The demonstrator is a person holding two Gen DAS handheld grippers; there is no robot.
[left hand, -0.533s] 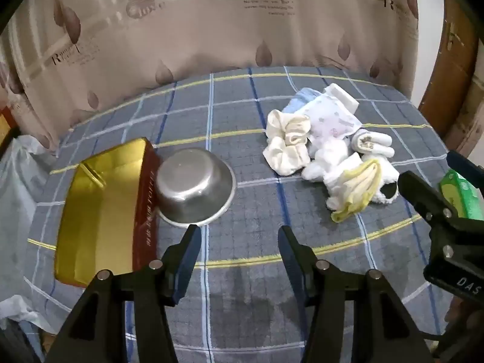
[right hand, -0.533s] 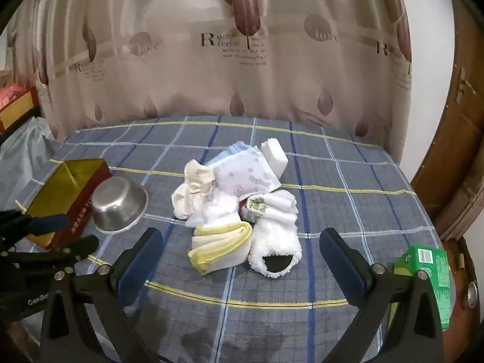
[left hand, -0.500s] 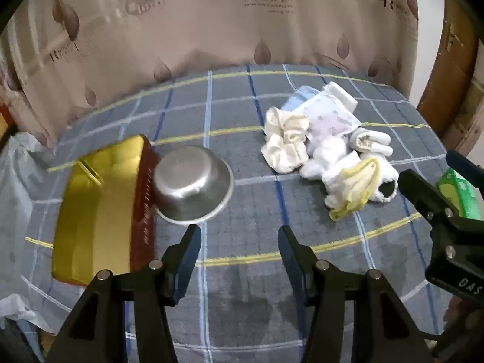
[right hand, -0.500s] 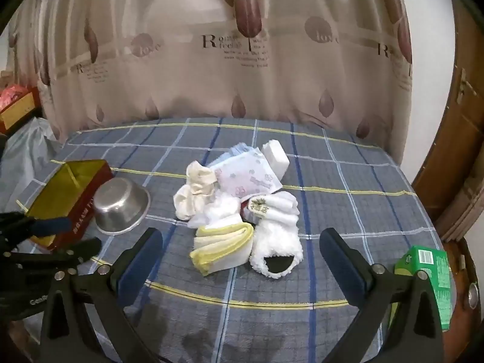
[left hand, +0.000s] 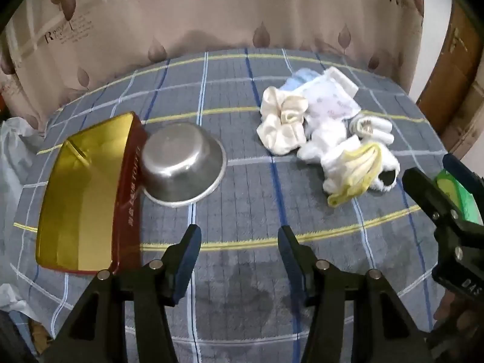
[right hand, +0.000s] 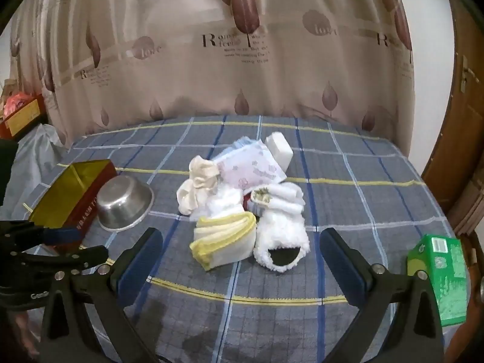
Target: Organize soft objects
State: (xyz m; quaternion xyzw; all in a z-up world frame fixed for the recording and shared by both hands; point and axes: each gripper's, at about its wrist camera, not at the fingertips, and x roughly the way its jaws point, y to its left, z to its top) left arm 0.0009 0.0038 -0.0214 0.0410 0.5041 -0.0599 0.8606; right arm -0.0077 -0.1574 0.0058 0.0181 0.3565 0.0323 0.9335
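Note:
A heap of soft things lies on the plaid table: a cream scrunchie (left hand: 282,124) (right hand: 198,183), a yellow-edged folded cloth (left hand: 354,175) (right hand: 225,237), a fluffy white sock (right hand: 282,242), rolled white socks (right hand: 279,196) and a floral packet (right hand: 252,168). My left gripper (left hand: 239,252) is open and empty, near the table's front, left of the heap. My right gripper (right hand: 240,258) is open wide and empty, just in front of the folded cloth; it also shows in the left wrist view (left hand: 444,187).
A red box with a gold inside (left hand: 81,187) (right hand: 71,195) lies at the left, touching a steel bowl (left hand: 181,163) (right hand: 124,202). A green carton (right hand: 440,272) stands at the right edge. A curtain hangs behind the table. A white block (right hand: 279,148) sits behind the heap.
The left wrist view has shifted slightly, the box and bowl sliding a little left in it. The right gripper has barely moved. Nothing was gripped.

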